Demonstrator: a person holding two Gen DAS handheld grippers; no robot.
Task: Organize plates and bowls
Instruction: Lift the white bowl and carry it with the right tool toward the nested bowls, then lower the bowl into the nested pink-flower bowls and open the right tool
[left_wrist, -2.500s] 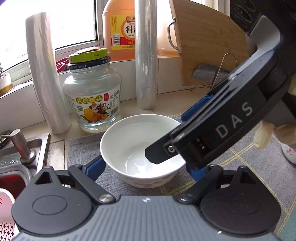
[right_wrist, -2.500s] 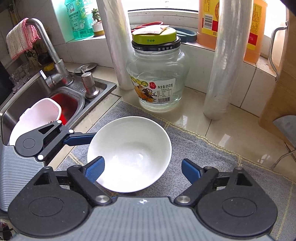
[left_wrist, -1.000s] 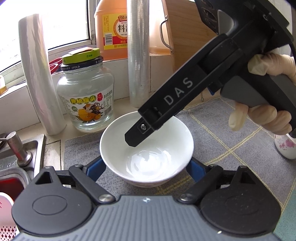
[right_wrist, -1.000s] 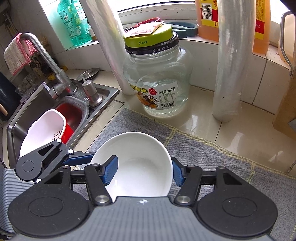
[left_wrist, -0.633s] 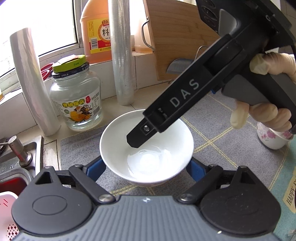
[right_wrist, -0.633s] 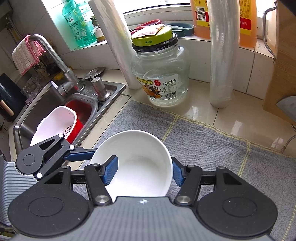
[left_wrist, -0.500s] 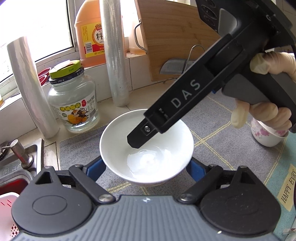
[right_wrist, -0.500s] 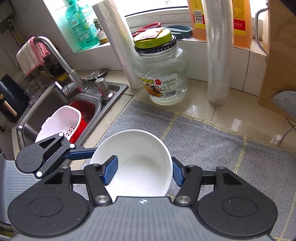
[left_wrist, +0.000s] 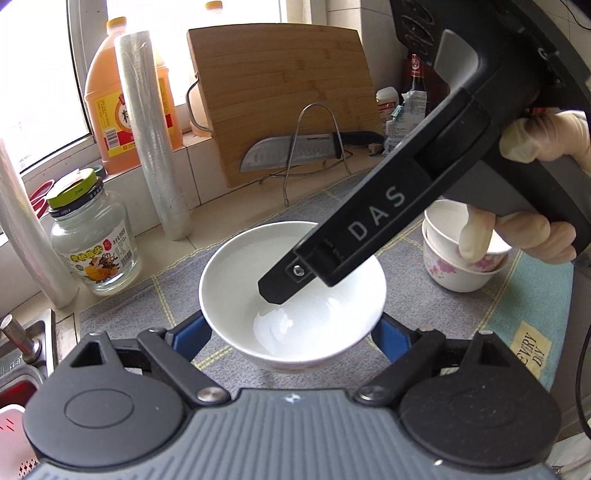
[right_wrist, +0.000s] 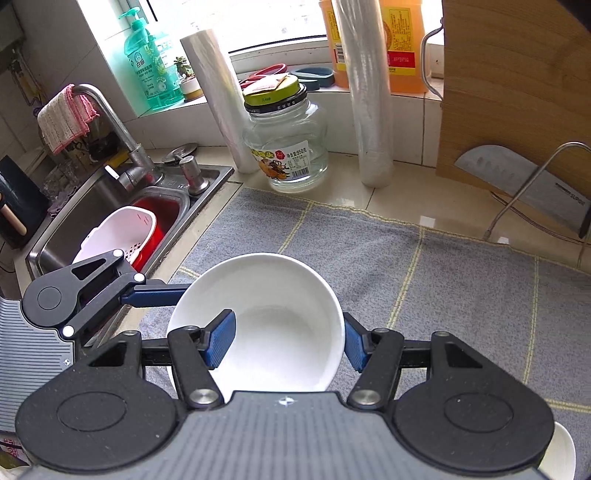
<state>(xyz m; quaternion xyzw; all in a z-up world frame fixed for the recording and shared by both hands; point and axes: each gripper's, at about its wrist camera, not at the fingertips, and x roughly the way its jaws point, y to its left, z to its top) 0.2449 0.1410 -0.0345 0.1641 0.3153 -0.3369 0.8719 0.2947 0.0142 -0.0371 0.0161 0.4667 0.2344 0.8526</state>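
Bright daylight comes through the window (right_wrist: 280, 22) behind the tiled sill. A grey cloth (right_wrist: 424, 266) covers the tabletop (right_wrist: 399, 206). At the tabletop's left edge is a steel sink (right_wrist: 92, 206) with a tap (right_wrist: 110, 122).

Bright daylight from window (right_wrist: 280, 33), blown out; fisheye-bent edges, perhaps slight blur.

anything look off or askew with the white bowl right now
Nothing spilled or broken. The odd part is the grip: the white bowl is held by both grippers at once. The right gripper has one pad inside the rim and one outside, while the left gripper hugs its outer sides.
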